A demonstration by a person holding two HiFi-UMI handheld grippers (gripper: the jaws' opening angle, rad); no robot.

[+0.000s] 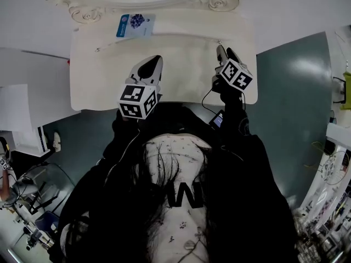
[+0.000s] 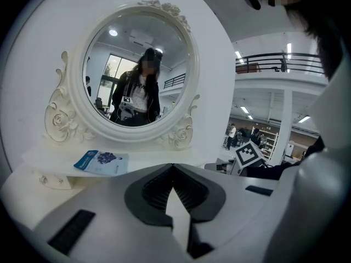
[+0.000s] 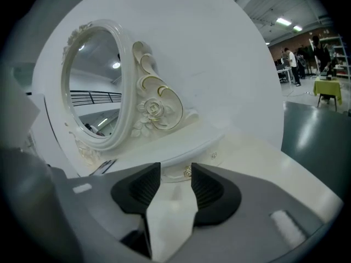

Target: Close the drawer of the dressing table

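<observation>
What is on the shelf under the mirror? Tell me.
A blue packet lies flat on the shelf, below the mirror. Nothing else shows on it. Whatever is under the packet is covered.

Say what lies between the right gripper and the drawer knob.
Only bare tabletop separates the right gripper from the knob, as the right gripper view shows.

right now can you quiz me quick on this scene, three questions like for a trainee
1. True or false: the right gripper has its fingers apart with nothing between them.
2. What lies on the shelf under the mirror? A) a blue packet B) a red cup C) a comb
3. Fill in: the left gripper has its fingers ___.
Key: 1 true; 2 A; 3 together.
</observation>
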